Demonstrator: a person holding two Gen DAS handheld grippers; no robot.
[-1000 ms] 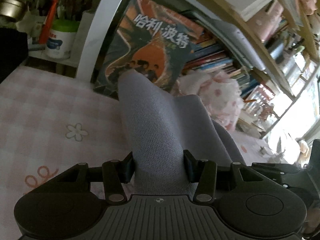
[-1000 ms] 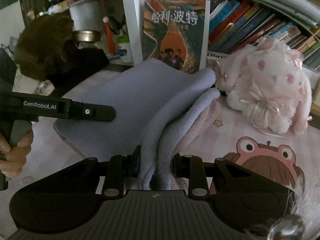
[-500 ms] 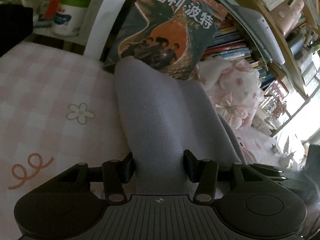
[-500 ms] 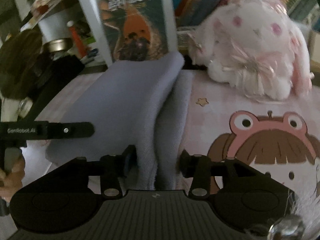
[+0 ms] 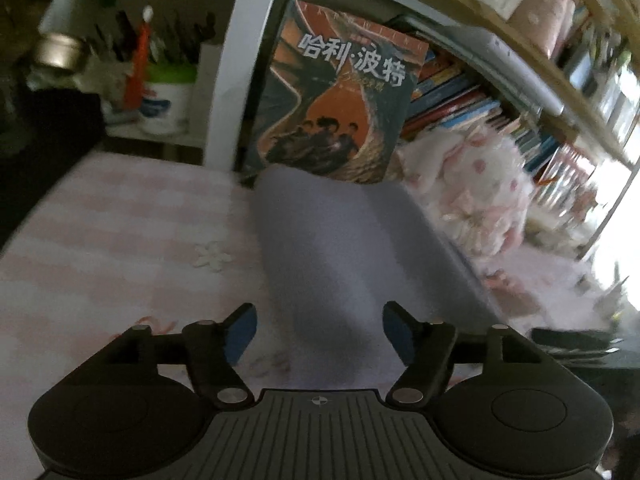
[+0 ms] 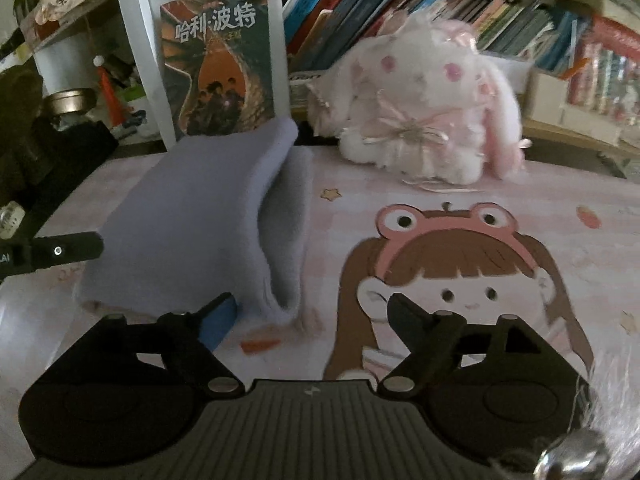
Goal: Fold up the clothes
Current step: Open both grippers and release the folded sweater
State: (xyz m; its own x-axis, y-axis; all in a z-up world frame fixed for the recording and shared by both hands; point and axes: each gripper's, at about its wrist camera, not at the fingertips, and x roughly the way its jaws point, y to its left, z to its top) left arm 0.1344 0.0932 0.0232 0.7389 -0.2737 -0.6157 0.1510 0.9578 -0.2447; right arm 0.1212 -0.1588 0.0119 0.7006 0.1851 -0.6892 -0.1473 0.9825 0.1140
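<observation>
My left hand-held gripper (image 5: 319, 322) and right hand-held gripper (image 6: 310, 318) are both spread, holding nothing. The folded lavender garment (image 6: 208, 216) lies on the pink surface (image 6: 420, 200), long axis running away from me. It sits directly ahead of my left, so that hand is nearer.

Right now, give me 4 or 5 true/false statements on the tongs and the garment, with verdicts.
1. The left tongs are clamped on the lavender garment. False: the jaws stand open, with the cloth lying loose between them.
2. The right tongs are open. True.
3. The garment lies on the pink cartoon table cover. True.
4. The white plush rabbit sits on top of the garment. False: it sits on the cover to the garment's right, apart from it.
5. A book with Chinese lettering stands upright behind the garment. True.
</observation>
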